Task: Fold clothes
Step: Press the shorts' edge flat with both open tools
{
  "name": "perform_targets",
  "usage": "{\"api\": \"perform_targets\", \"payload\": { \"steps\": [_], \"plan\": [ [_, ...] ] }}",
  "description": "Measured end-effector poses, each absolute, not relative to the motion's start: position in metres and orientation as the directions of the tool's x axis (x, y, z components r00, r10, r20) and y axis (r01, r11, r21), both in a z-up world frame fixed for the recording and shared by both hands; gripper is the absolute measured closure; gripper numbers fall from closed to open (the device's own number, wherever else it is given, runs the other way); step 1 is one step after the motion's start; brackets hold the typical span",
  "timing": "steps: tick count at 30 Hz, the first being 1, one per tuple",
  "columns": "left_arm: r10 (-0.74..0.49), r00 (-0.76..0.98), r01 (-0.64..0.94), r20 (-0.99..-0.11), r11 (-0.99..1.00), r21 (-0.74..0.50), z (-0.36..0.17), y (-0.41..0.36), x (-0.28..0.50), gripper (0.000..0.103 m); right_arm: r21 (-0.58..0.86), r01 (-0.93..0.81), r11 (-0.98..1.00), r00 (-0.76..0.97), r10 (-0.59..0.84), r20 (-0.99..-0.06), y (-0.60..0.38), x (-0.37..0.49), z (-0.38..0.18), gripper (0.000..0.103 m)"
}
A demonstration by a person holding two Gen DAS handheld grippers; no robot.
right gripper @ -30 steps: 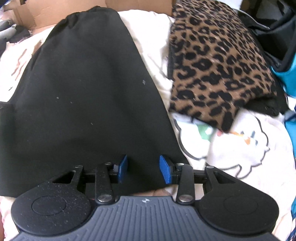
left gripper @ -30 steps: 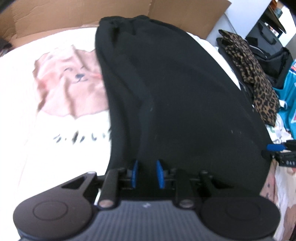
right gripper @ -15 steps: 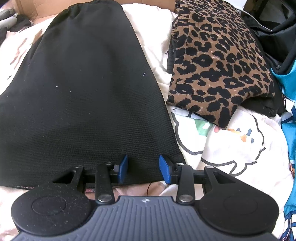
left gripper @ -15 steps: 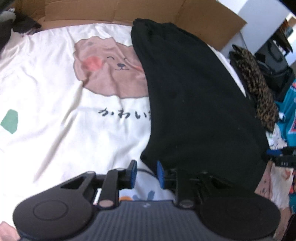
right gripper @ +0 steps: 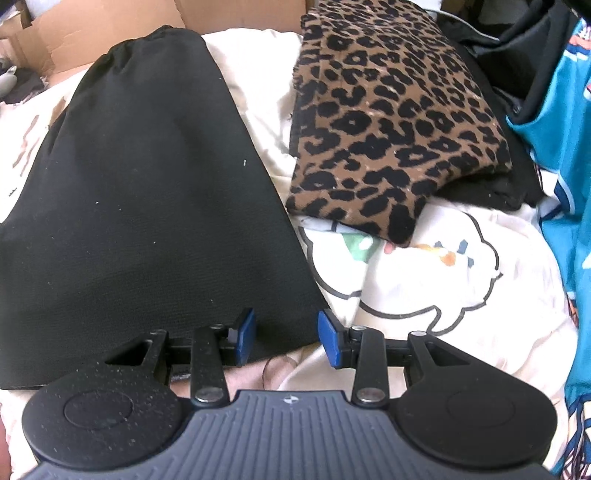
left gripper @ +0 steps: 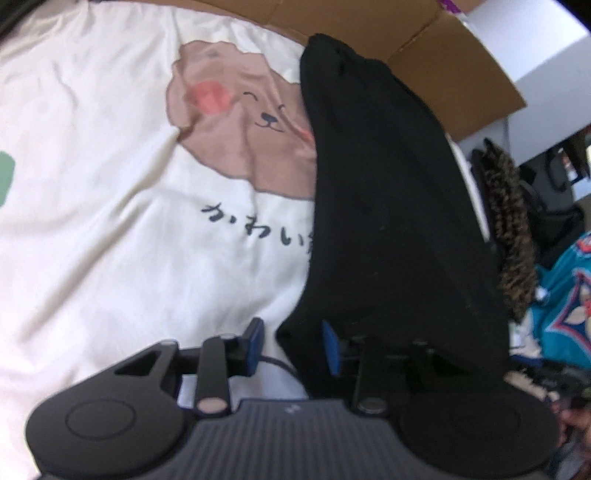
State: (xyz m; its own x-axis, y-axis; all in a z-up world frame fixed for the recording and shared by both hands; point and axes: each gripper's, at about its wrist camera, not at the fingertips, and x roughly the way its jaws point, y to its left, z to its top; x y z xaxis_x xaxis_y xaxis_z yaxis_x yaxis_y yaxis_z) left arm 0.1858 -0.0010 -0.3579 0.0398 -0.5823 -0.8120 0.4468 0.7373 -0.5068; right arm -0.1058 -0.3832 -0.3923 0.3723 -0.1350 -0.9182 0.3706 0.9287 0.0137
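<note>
Black garment (right gripper: pixel 147 206): dark ribbed knit, laid flat and long on a cream bedsheet (left gripper: pixel 92 240), narrow gathered end toward the far edge by a cardboard sheet (right gripper: pixel 236 14), wide hem at the near edge. Left gripper (left gripper: pixel 291 347): jaws parted, nothing clamped; left pad over bare sheet, right pad over the garment's near left corner. Right gripper (right gripper: pixel 286 336): jaws parted, empty, straddling the garment's near right corner at the hem. Bedsheet print: brown bear face (left gripper: pixel 243 125) with dark lettering (left gripper: pixel 255 225) below, partly covered by the garment's left side. Leopard-print folded cloth (right gripper: pixel 391 122): just beside the garment's right side, lying on a black item (right gripper: pixel 491 188). Teal printed fabric (right gripper: pixel 565 155): at the right edge of the bed.
</note>
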Motion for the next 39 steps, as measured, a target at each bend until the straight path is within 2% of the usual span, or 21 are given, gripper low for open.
{"api": "perform_targets", "payload": {
  "steps": [4, 9, 16, 23, 27, 39],
  "plan": [
    [-0.607, -0.001, 0.438, -0.795, 0.715, -0.546, -0.36, 0.0, 0.191, 0.08, 0.036, 0.383, 0.923, 0.376, -0.12, -0.919, -0.386, -0.106, -0.393, 0.058],
    [-0.626, -0.069, 0.339, -0.776, 0.717, -0.609, -0.372, 0.008, 0.184, 0.075, 0.059, 0.39, 0.919, 0.383, -0.104, -0.918, -0.388, -0.105, -0.392, 0.058],
    [-0.653, -0.159, 0.262, -0.741, 0.695, -0.669, -0.382, 0.014, 0.152, 0.075, 0.077, 0.403, 0.912, 0.391, -0.095, -0.915, -0.391, -0.108, -0.391, 0.058],
    [-0.66, -0.183, 0.209, -0.729, 0.698, -0.685, -0.39, 0.011, 0.13, 0.074, 0.089, 0.396, 0.914, 0.386, -0.078, -0.919, -0.392, -0.113, -0.388, 0.058],
    [-0.659, -0.191, 0.206, -0.728, 0.698, -0.686, -0.394, 0.008, 0.121, 0.079, 0.093, 0.4, 0.912, 0.39, -0.078, -0.917, -0.393, -0.116, -0.384, 0.058],
    [-0.683, -0.267, 0.164, -0.68, 0.663, -0.731, -0.401, 0.011, 0.093, 0.077, 0.09, 0.415, 0.905, 0.376, -0.081, -0.923, -0.389, -0.122, -0.393, 0.058]
  ]
}}
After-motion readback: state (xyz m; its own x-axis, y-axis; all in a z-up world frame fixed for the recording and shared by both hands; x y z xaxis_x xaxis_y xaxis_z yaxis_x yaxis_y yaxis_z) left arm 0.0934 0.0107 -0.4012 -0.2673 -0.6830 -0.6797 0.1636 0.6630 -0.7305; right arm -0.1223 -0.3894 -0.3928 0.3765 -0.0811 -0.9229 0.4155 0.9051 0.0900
